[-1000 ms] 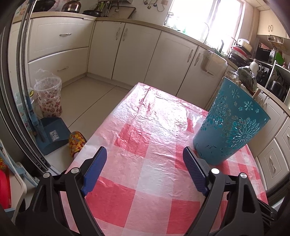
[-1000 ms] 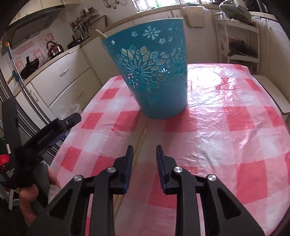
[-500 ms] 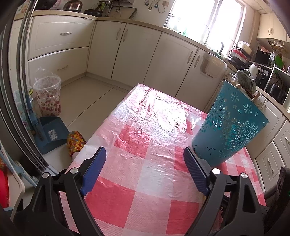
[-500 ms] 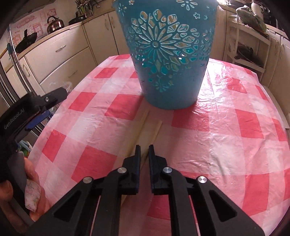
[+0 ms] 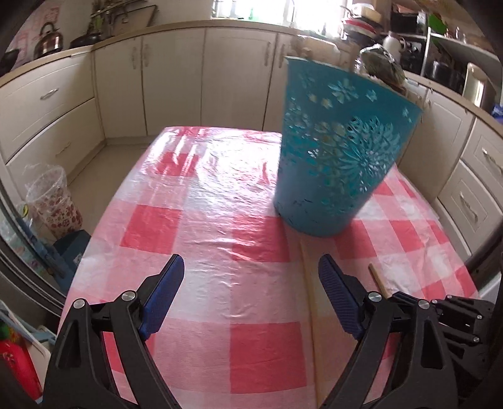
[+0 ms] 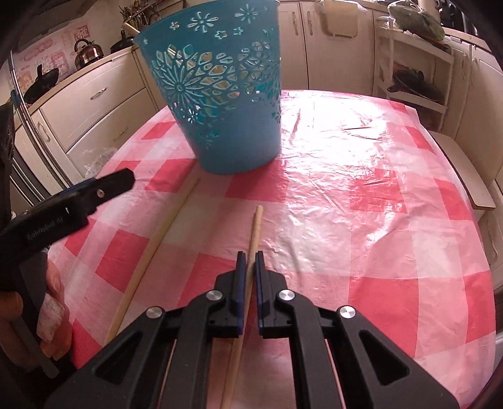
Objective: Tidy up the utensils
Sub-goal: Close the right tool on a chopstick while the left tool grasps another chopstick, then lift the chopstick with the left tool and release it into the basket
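A blue cut-out bucket [image 6: 217,94] stands on the pink checked tablecloth [image 6: 361,195]; it also shows in the left wrist view [image 5: 336,154]. My right gripper [image 6: 248,261] is shut on a wooden stick [image 6: 255,229] whose tip points toward the bucket. A second wooden stick [image 6: 157,248] lies on the cloth to its left, reaching the bucket's base; it shows in the left wrist view [image 5: 309,299] too. My left gripper [image 5: 251,283] is open and empty above the cloth, and shows at the left of the right wrist view [image 6: 94,192]. A stick handle [image 6: 130,28] pokes out of the bucket.
Cream kitchen cabinets [image 5: 176,78] run behind the table. A floral bin [image 5: 52,201] stands on the floor at the left. A white shelf rack [image 6: 418,69] stands beyond the table's far right. The table edge [image 5: 94,232] drops off on the left.
My right gripper closed on one wooden stick and lifted its tip off the cloth. My left gripper turned right, bringing the bucket nearer the middle of its view.
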A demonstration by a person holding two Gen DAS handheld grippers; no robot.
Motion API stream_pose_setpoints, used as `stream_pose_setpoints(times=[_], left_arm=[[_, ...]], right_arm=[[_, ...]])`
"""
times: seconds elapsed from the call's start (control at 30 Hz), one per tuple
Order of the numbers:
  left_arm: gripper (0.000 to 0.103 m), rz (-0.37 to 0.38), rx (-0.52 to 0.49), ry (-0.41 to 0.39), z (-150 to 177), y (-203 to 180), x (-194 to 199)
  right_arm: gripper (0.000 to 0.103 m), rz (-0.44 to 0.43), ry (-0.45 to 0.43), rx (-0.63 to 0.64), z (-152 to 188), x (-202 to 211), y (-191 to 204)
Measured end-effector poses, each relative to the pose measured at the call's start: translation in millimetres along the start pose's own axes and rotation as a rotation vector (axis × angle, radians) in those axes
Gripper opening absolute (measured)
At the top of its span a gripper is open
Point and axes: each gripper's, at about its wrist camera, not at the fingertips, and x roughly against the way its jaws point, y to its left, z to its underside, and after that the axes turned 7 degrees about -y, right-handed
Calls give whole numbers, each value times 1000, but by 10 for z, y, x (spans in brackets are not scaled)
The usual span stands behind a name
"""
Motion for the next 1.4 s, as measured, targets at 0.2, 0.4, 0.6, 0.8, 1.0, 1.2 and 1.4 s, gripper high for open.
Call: stream_pose_setpoints(times=[0.2, 0.4, 0.6, 0.8, 1.0, 1.2, 1.4], left_arm=[[83, -42, -107, 63, 6, -387, -173], [56, -75, -145, 129, -16, -484, -373], [6, -14, -157, 168, 27, -529, -425], [5, 57, -66, 183, 81, -408, -304], [5, 191, 114, 103, 73, 38, 159], [5, 270, 175, 2, -108, 213, 604], [5, 340, 182, -159, -608, 145, 1019]], right_arm=[[6, -19, -2, -22, -19, -10, -35], [6, -29, -2, -33, -24, -9, -49], [6, -39, -1, -43, -29, -15, -60], [7, -38, -2, -41, -32, -22, -56], [7, -38, -4, -43, -28, -19, -53], [7, -34, -7, -41, -27, -16, -48], [7, -29, -9, -38, -26, -11, -34]])
